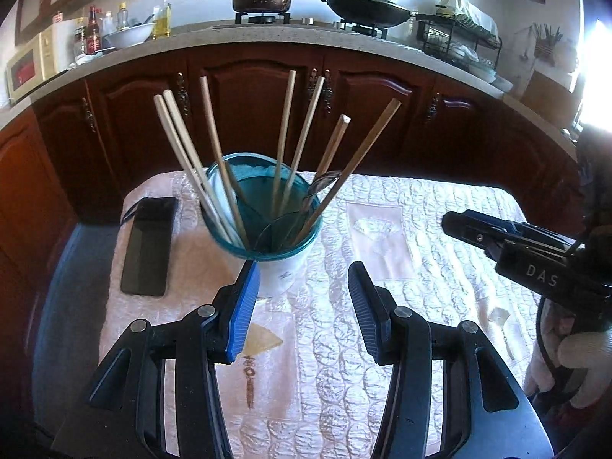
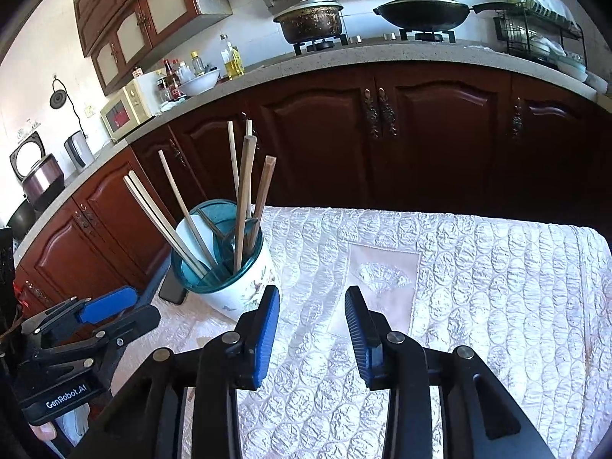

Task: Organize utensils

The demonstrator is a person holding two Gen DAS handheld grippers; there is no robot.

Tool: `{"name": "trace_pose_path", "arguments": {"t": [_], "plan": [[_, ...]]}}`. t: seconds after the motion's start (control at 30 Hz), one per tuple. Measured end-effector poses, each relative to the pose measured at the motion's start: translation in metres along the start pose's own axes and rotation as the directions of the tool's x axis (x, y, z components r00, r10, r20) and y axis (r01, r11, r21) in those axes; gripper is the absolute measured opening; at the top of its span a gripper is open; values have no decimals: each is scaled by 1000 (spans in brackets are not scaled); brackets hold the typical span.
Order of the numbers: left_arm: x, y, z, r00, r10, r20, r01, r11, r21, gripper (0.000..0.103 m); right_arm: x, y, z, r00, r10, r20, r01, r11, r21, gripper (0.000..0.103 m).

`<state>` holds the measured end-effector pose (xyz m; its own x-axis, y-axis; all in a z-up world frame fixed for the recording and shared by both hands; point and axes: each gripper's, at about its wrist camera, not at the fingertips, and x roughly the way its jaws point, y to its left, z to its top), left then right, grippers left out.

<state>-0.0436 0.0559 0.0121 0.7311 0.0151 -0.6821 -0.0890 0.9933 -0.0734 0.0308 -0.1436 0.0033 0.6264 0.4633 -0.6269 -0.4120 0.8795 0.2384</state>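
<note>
Chopsticks [image 1: 223, 160] fan out of the holder [image 1: 264, 225], wood, square-cut tops, some pale, some darker brown. Holder is a round white ceramic cup w/ printed pattern and a see-through teal plastic rim, standing upright on the cloth [image 1: 420, 229] near the table's far left. A metal spoon [image 1: 321, 185] leans inside too; its handle is lost behind the teal. My left gripper [image 1: 304, 294] sits just in front of the holder, blue ribbed pads spread apart, nothing between. My right gripper [image 2: 311, 323] is also spread wide, empty, over the cloth right of the holder. Cloth is white, quilted, shiny, scalloped stitching. Black phone [image 1: 149, 246] lies flat left of the holder. Behind: dark red-brown cabinets [image 2: 420, 134], speckled counter w/ pot [image 2: 311, 19] and wok [image 2: 422, 11].
</note>
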Motion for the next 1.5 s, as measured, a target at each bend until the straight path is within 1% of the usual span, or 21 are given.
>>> {"name": "trace_pose_path", "arguments": {"t": [0.07, 0.13, 0.37, 0.43, 0.67, 1.1, 1.5], "plan": [[-1, 2, -1, 1000, 8, 3, -8, 1000, -1, 48, -3, 1, -1, 1000, -10, 4, 10, 1000, -2, 35], [-3, 4, -3, 1000, 19, 13, -19, 1000, 2, 48, -6, 2, -1, 1000, -17, 14, 17, 1000, 1, 40], [-4, 12, -3, 999, 42, 26, -41, 999, -14, 48, -4, 9, 0, 999, -36, 10, 36, 999, -18, 40], [-4, 13, -2, 998, 50, 30, -50, 999, -16, 48, -3, 11, 1, 999, -43, 13, 43, 999, -20, 42], [-7, 14, -2, 996, 79, 47, -78, 997, -18, 48, -2, 15, -1, 998, -54, 16, 54, 998, -29, 42], [-3, 11, -2, 994, 107, 39, -106, 994, -15, 48, 0, 15, -4, 998, -62, 18, 62, 998, -18, 42], [-4, 11, -2, 992, 118, 47, -117, 993, -21, 48, -3, 28, -6, 998, -64, 26, 66, 997, -50, 42]]}}
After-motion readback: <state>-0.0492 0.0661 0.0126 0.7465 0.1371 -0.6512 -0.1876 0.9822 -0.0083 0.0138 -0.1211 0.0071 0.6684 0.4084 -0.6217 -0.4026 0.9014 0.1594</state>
